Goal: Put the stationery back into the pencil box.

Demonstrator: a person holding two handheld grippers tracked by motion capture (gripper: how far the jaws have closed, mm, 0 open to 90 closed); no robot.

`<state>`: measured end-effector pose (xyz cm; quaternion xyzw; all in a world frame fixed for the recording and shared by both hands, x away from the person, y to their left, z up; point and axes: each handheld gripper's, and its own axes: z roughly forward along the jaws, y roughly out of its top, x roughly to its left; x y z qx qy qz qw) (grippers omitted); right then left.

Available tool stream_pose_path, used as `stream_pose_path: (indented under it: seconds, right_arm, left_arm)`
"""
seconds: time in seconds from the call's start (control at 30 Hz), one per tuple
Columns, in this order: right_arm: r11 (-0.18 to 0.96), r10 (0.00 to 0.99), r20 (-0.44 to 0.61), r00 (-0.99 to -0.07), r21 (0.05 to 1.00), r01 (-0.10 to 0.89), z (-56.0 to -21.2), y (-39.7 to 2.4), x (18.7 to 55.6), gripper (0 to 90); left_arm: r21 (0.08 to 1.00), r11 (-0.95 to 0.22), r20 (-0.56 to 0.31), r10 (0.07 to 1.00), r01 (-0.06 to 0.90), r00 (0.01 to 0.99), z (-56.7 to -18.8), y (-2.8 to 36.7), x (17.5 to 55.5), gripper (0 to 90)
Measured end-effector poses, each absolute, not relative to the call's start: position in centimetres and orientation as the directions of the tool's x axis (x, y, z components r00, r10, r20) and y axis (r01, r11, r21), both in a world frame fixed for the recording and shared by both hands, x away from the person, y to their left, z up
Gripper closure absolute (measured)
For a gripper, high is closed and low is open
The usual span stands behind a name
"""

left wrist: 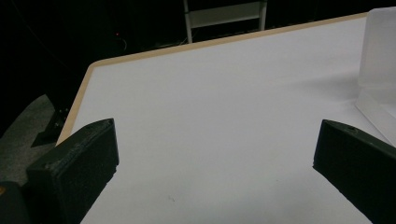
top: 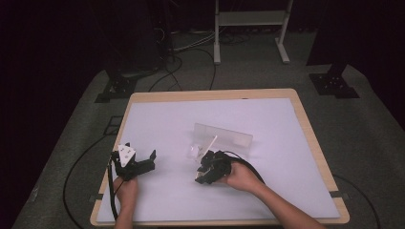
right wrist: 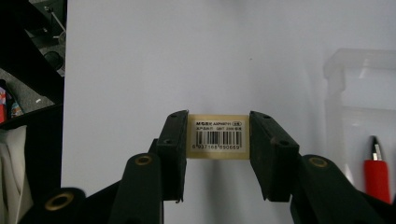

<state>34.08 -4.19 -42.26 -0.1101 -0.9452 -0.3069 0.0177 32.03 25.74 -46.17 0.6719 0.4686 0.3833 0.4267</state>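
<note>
Right gripper (right wrist: 218,140) had its fingers clenched on a small cream barcode-labelled block (right wrist: 218,136); left gripper (left wrist: 212,154) sat released over the white counter (left wrist: 210,102).

In the right gripper view, the small print on the barcode label (right wrist: 218,136) is too fine to be read; the red pen (right wrist: 376,170) is cut off by the bottom edge; in the left gripper view, the clear plastic box (left wrist: 379,70) is cut by the right edge; in the high view, what is held by the right gripper (top: 206,168) cannot be told.
</note>
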Motion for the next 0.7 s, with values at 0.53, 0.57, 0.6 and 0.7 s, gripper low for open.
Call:
stream_pose_path:
  seconds: [0.53, 0.57, 0.6, 0.7]
  right_arm:
    - [0.774, 0.219, 0.082, -0.972, 0.593, 0.224, -39.7, -4.6, 36.5, 58.4]
    - [0.775, 0.22, 0.079, -0.972, 0.592, 0.223, -39.5, -4.6, 36.6, 58.4]
    - [0.774, 0.22, 0.076, -0.972, 0.593, 0.222, -39.4, -4.5, 36.8, 58.4]
    - [0.771, 0.225, 0.075, -0.971, 0.596, 0.225, -39.1, -4.5, 37.3, 58.4]
  left_arm:
    - [0.935, -0.193, 0.113, 0.957, 0.298, 0.267, -46.2, 25.7, 32.1, 0.0]
    - [0.935, -0.193, 0.112, 0.957, 0.297, 0.268, -46.2, 25.7, 32.1, 0.0]
    - [0.935, -0.192, 0.112, 0.957, 0.297, 0.268, -46.2, 25.7, 32.1, 0.0]
    - [0.936, -0.193, 0.112, 0.957, 0.296, 0.268, -46.2, 25.7, 32.1, 0.0]
